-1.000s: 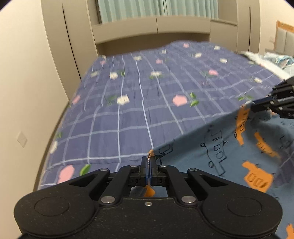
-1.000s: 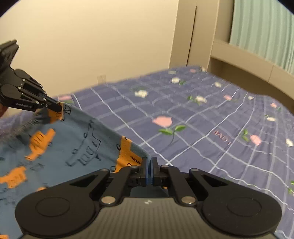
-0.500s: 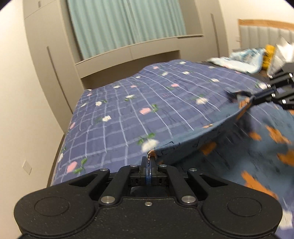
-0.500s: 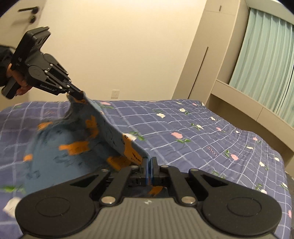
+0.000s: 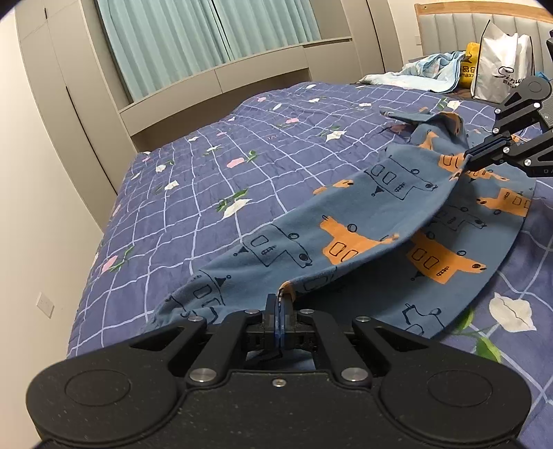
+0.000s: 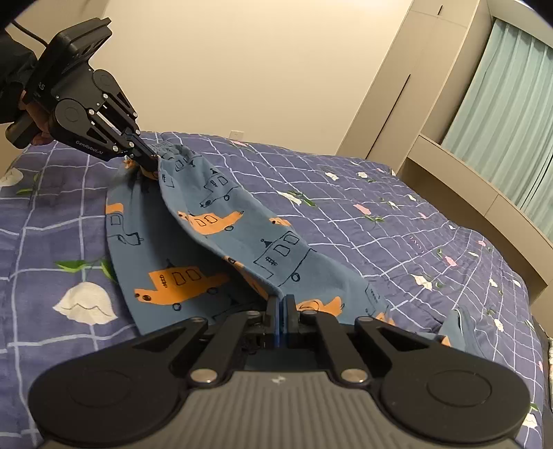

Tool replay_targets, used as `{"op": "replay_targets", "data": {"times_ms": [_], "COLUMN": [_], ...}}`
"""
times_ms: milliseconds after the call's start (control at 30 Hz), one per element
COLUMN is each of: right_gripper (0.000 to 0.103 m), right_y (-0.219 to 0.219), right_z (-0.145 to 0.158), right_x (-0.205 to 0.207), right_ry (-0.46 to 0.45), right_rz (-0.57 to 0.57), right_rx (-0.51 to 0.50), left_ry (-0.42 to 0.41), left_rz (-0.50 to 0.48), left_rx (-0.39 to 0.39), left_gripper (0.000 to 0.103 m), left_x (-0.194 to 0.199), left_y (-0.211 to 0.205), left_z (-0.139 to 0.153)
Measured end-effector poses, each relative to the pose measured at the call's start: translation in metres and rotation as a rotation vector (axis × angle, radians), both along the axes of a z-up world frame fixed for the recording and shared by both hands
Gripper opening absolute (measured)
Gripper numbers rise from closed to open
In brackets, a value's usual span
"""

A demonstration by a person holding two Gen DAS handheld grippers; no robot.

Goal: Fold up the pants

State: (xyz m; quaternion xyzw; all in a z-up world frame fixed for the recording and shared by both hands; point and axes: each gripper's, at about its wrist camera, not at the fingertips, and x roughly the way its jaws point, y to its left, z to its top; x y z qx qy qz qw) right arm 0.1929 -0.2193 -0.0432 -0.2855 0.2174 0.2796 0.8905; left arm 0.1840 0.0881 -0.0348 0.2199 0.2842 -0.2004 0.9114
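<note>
Blue pants (image 5: pixel 363 221) printed with orange and outlined trucks lie on the quilted bed, one layer doubled over the layer beneath. My left gripper (image 5: pixel 280 299) is shut on one edge of the lifted layer. My right gripper (image 6: pixel 280 299) is shut on the other end of that same edge. The pants (image 6: pixel 221 235) stretch slack between the two. From the left wrist view the right gripper (image 5: pixel 466 163) shows at the far right, pinching cloth. In the right wrist view the left gripper (image 6: pixel 152 165) pinches the gathered end at upper left, held by a person's hand (image 6: pixel 34 117).
A purple checked quilt (image 5: pixel 214 172) with flower prints covers the bed. A white shopping bag (image 5: pixel 501 58), a yellow item (image 5: pixel 468 65) and a light blue cloth (image 5: pixel 425 74) sit by the headboard. Beige cabinets (image 5: pixel 90 103) and green curtains (image 5: pixel 193 31) line the far side.
Both grippers carried the held edge across the bed and lowered it, folding the pants over onto themselves. The cloth now sags and lies flatter.
</note>
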Motion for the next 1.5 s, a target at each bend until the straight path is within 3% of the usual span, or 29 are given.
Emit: {"op": "replay_targets", "data": {"times_ms": [133, 267, 433, 600, 667, 733, 767, 800, 867, 1000, 1067, 1100, 1333, 1500], "right_gripper": [0.002, 0.002, 0.002, 0.002, 0.004, 0.012, 0.028, 0.049, 0.076, 0.1, 0.103, 0.103, 0.103, 0.103], "right_y": [0.0, 0.011, 0.018, 0.015, 0.012, 0.007, 0.004, 0.0, -0.01, -0.041, -0.059, -0.07, -0.164, -0.206], "right_z": [0.008, -0.004, -0.032, -0.04, -0.041, -0.038, -0.036, -0.032, -0.026, -0.019, -0.017, -0.016, -0.016, -0.006], "right_x": [-0.021, -0.04, -0.042, -0.042, -0.041, -0.042, -0.043, -0.045, -0.053, -0.061, -0.064, -0.066, -0.066, -0.024], "right_ry": [0.005, 0.026, 0.083, 0.1, 0.101, 0.112, 0.106, 0.09, 0.055, 0.036, 0.034, 0.038, 0.127, 0.194], "right_rz": [0.026, 0.05, 0.035, 0.016, 0.008, -0.008, -0.022, -0.043, -0.076, -0.195, -0.274, -0.315, -0.553, -0.648], "right_rx": [-0.019, -0.073, -0.093, -0.082, -0.066, -0.017, 0.0, 0.018, 0.052, 0.106, 0.143, 0.164, 0.317, 0.314], "left_ry": [0.001, 0.025, 0.071, 0.091, 0.104, 0.104, 0.109, 0.117, 0.123, 0.123, 0.122, 0.116, 0.1, 0.126], "left_rz": [-0.02, -0.048, -0.046, -0.023, -0.011, 0.003, 0.006, 0.004, -0.002, -0.027, -0.043, -0.052, -0.107, -0.119], "left_rx": [0.011, 0.057, 0.06, 0.033, 0.022, 0.0, -0.025, -0.052, -0.114, -0.207, -0.241, -0.26, -0.336, -0.423], "left_gripper": [0.0, 0.0, 0.0, 0.0, 0.005, 0.015, 0.027, 0.034, 0.068, 0.083, 0.099, 0.102, 0.102, 0.102], "left_x": [-0.007, -0.017, -0.02, -0.021, -0.02, -0.022, -0.024, -0.027, -0.033, -0.04, -0.041, -0.041, -0.023, -0.002], "left_y": [0.008, 0.009, 0.006, 0.008, 0.008, 0.005, 0.004, 0.001, -0.007, -0.045, -0.072, -0.085, -0.174, -0.214], "left_z": [0.005, -0.003, -0.021, -0.026, -0.026, -0.023, -0.021, -0.018, -0.012, -0.006, -0.007, -0.008, -0.011, -0.013]}}
